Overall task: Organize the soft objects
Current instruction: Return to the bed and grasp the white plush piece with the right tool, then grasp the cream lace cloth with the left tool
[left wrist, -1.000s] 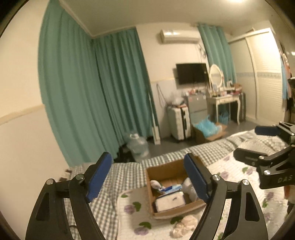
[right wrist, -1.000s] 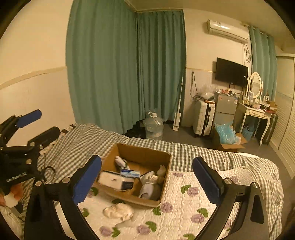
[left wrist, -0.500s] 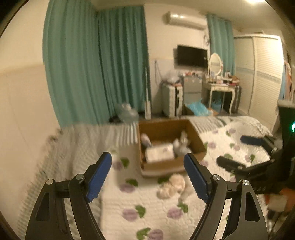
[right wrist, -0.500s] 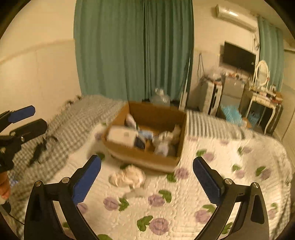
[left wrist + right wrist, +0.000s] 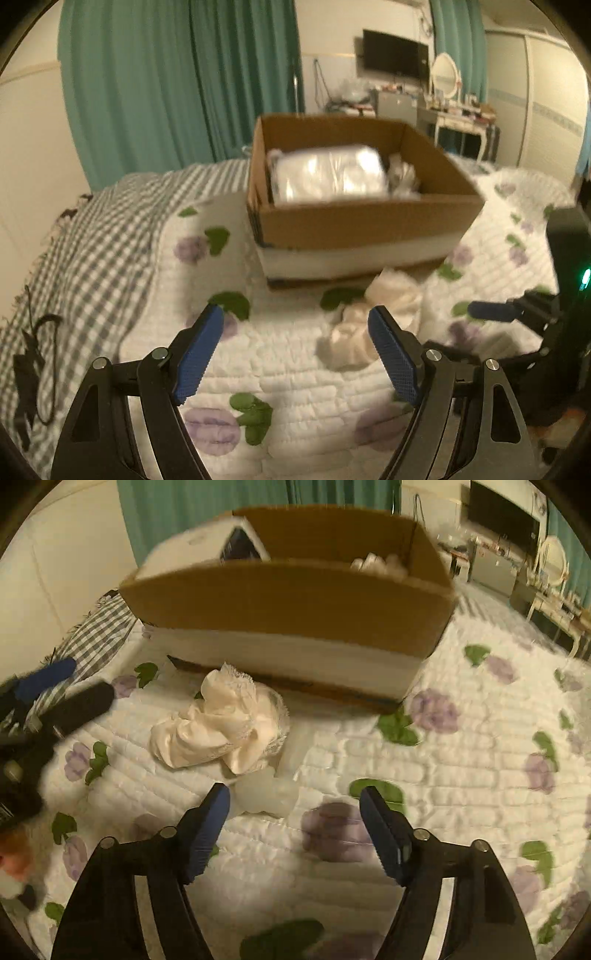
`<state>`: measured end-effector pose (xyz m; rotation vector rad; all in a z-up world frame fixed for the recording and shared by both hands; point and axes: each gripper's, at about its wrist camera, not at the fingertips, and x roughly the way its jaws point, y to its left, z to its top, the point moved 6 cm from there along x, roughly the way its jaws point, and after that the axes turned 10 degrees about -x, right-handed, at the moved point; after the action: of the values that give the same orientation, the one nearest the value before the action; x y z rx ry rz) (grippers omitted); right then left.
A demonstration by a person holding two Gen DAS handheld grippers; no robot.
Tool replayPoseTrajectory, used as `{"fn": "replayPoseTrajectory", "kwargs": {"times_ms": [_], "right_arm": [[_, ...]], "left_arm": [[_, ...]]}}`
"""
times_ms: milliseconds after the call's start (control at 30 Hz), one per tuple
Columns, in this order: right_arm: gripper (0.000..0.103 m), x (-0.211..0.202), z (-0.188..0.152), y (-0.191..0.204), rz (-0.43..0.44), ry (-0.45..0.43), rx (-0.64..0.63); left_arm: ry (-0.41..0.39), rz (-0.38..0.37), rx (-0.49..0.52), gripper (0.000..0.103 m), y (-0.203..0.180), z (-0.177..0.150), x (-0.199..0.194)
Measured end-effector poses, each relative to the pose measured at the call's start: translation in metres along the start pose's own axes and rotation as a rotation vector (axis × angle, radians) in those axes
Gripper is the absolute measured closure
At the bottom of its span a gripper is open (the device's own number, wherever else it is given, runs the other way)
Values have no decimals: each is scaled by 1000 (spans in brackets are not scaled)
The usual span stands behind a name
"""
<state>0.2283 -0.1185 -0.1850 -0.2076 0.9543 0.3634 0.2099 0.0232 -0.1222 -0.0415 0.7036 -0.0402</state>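
Note:
A crumpled cream cloth (image 5: 225, 720) lies on the flowered quilt in front of a cardboard box (image 5: 288, 602); it also shows in the left wrist view (image 5: 373, 314). A small whitish soft lump (image 5: 267, 794) lies just before it. The box (image 5: 362, 218) holds a white plastic-wrapped pack (image 5: 328, 173) and other soft things. My right gripper (image 5: 295, 823) is open and empty, low over the quilt near the lump. My left gripper (image 5: 295, 347) is open and empty, left of the cloth.
The flowered quilt (image 5: 461, 757) covers the bed, with a checked blanket (image 5: 92, 251) at the left. A black cord (image 5: 37, 369) lies on the blanket. Green curtains, a TV and a dressing table stand behind.
Both grippers have dropped and moved in toward the box and the cloth, which now loom much larger. Both stay open.

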Motion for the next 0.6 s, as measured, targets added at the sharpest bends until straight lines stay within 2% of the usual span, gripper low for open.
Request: {"fn": "replayPoseTrajectory", "kwargs": {"times_ms": [67, 133, 300, 433, 600], "right_arm": [[31, 6, 2, 1, 9, 5, 2], [37, 12, 3, 3, 20, 8, -4], [65, 23, 4, 13, 102, 17, -10], [69, 23, 6, 15, 118, 0, -2], [69, -8, -3, 4, 118, -35, 1]], "left_arm": [[3, 14, 22, 21, -2, -3, 8], [17, 14, 26, 21, -1, -7, 13], [37, 12, 25, 21, 2, -13, 16], [42, -10, 18, 21, 0, -14, 15], [58, -33, 34, 21, -8, -18, 14]]}}
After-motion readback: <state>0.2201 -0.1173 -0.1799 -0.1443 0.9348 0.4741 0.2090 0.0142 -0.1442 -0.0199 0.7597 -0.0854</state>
